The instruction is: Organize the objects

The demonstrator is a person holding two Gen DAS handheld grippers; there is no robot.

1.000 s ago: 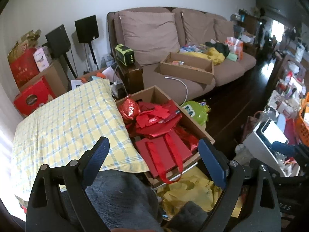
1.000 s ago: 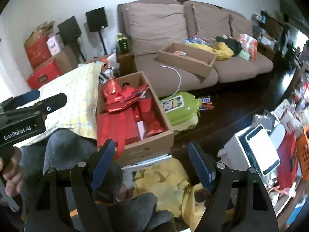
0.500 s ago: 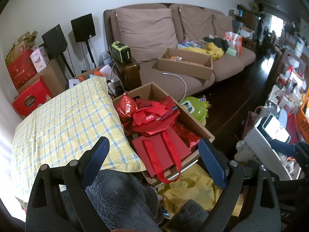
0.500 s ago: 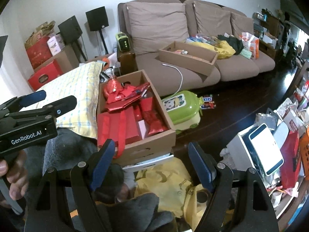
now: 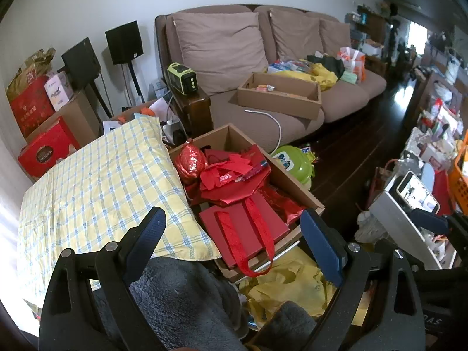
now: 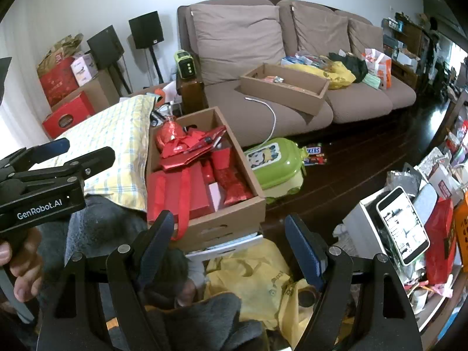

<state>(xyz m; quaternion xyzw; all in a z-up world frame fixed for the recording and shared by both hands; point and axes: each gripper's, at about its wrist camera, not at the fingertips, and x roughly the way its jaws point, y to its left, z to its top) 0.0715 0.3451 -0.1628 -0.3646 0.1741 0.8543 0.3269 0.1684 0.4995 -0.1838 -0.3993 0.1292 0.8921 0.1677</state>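
Note:
An open cardboard box [image 5: 231, 134] [image 6: 231, 222] holds red gift bags [image 5: 242, 228], a red foil ball [image 5: 190, 162] and red packets. It stands on the floor just ahead of both grippers. My left gripper [image 5: 234, 234] is open with nothing between its fingers, over the box's near edge and a grey fleece [image 5: 175, 292]. My right gripper [image 6: 229, 238] is also open and empty, above a crumpled yellow plastic bag [image 6: 248, 278]. In the right wrist view the left gripper [image 6: 84, 150] shows at the left, held by a hand [image 6: 20, 266].
A yellow plaid pillow [image 5: 102, 190] lies left of the box. A green toy case [image 6: 278, 161] and snack packs sit on the dark floor to its right. The brown sofa [image 5: 222, 49] carries a flat cardboard tray [image 5: 278, 96] and clutter. A phone [image 6: 403, 225] stands at the right.
The left gripper has drifted slightly, so its view has shifted a little. The right gripper has kept still. Both stay open and empty.

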